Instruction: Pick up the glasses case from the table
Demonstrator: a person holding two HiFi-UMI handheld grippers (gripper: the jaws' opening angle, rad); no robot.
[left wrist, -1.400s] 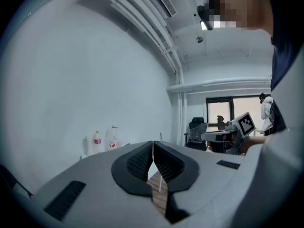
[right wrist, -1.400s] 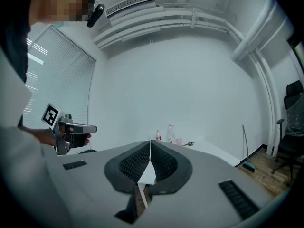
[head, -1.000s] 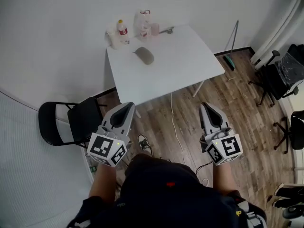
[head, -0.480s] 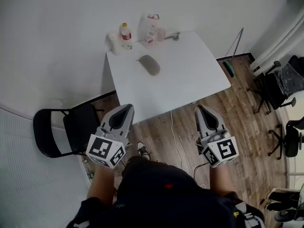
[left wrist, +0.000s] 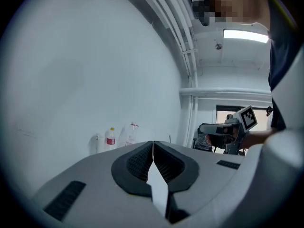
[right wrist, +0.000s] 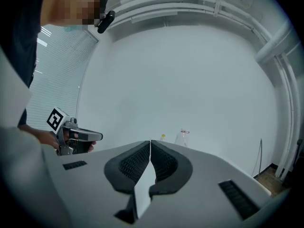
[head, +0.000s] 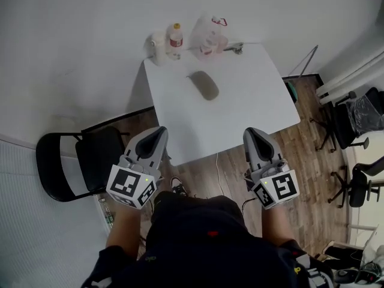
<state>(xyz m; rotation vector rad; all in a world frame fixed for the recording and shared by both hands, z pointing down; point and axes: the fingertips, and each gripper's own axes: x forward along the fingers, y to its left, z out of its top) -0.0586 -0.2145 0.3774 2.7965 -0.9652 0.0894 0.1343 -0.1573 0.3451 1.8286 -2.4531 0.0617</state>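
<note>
Grey glasses case [head: 205,86] on table [head: 246,101], left claw [head: 159,131] closed, right claw [head: 251,132] closed

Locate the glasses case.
In the head view, the glasses case lies on the white table, in its far half, just this side of the bottle and plastic bag.

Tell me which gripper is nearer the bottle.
Left. The left gripper is short of the table, roughly in line with the bottle at its far left corner; the right gripper is equally far back but off to the right.
</note>
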